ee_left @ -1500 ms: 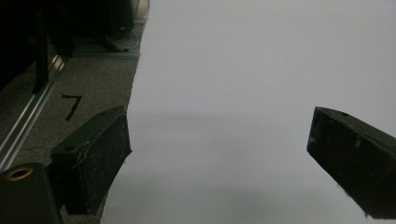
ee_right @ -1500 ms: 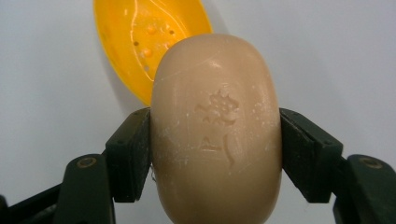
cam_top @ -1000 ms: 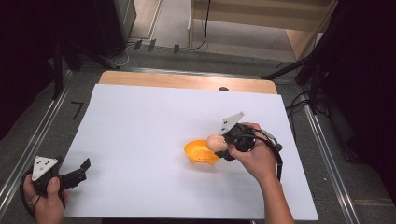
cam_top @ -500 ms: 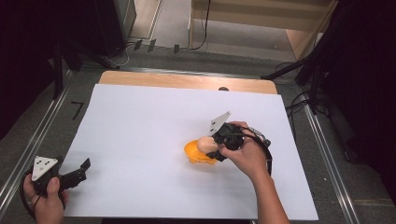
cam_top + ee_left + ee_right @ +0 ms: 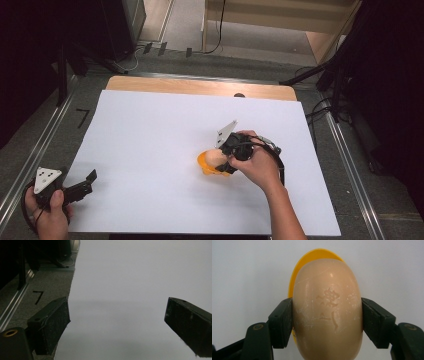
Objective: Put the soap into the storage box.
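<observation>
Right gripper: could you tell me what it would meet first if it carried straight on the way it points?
Probably the yellow dish. The right gripper is shut on the soap, and the dish lies just behind the soap, though depth is hard to judge.

Beige soap [image 5: 327, 307] with embossed mark, yellow-orange dish [image 5: 206, 164], white table sheet [image 5: 150, 135], black gripper pads [image 5: 280, 322]

From my feed the white sheet [image 5: 150, 150] covers most of a wooden tabletop [image 5: 200, 86]; only a strip of wood peeks out at the far edge; grey carpet floor [image 5: 190, 25] beyond, with black cables [image 5: 215, 30] trailing across it; metal rails [image 5: 40, 145] run down both sides; the corners are pretty dark.
</observation>
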`<state>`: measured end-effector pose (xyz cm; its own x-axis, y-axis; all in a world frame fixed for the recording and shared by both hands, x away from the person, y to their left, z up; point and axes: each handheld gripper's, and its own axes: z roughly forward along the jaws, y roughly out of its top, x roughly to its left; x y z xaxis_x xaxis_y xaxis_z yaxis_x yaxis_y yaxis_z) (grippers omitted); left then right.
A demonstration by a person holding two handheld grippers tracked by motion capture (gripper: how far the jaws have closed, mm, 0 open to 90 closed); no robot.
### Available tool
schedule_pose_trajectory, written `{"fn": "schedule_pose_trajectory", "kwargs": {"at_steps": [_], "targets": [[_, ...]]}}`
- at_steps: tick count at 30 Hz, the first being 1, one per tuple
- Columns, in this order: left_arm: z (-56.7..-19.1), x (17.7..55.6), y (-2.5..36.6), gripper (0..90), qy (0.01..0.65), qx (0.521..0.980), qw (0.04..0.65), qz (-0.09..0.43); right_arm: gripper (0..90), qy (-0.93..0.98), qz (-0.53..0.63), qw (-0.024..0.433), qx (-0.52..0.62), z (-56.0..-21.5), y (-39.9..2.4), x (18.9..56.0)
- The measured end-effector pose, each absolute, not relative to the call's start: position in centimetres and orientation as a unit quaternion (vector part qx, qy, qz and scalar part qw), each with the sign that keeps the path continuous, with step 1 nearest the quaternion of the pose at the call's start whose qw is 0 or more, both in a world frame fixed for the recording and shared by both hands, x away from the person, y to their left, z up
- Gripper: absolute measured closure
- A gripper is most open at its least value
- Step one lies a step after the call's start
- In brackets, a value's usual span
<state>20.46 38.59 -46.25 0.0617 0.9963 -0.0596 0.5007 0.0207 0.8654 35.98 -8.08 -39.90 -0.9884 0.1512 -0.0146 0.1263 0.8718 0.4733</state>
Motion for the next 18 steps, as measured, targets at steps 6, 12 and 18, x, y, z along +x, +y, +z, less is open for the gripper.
{"fn": "schedule_pose_trajectory", "kwargs": {"at_steps": [6, 12, 18], "targets": [[-46.25, 20.45, 38.60, 6.5, 0.603, 0.620, 0.383, 0.324, 32.2, 0.968, 0.238, 0.018, 0.074, -40.21, -7.97, 36.21], [-46.25, 20.45, 38.60, 6.5, 0.603, 0.621, 0.382, 0.324, 31.9, 0.967, 0.243, 0.008, 0.077, -40.30, -8.03, 36.40], [-46.24, 20.44, 38.61, 6.5, 0.603, 0.620, 0.383, 0.324, 30.1, 0.963, 0.259, 0.004, 0.074, -40.16, -8.24, 36.43]]}}
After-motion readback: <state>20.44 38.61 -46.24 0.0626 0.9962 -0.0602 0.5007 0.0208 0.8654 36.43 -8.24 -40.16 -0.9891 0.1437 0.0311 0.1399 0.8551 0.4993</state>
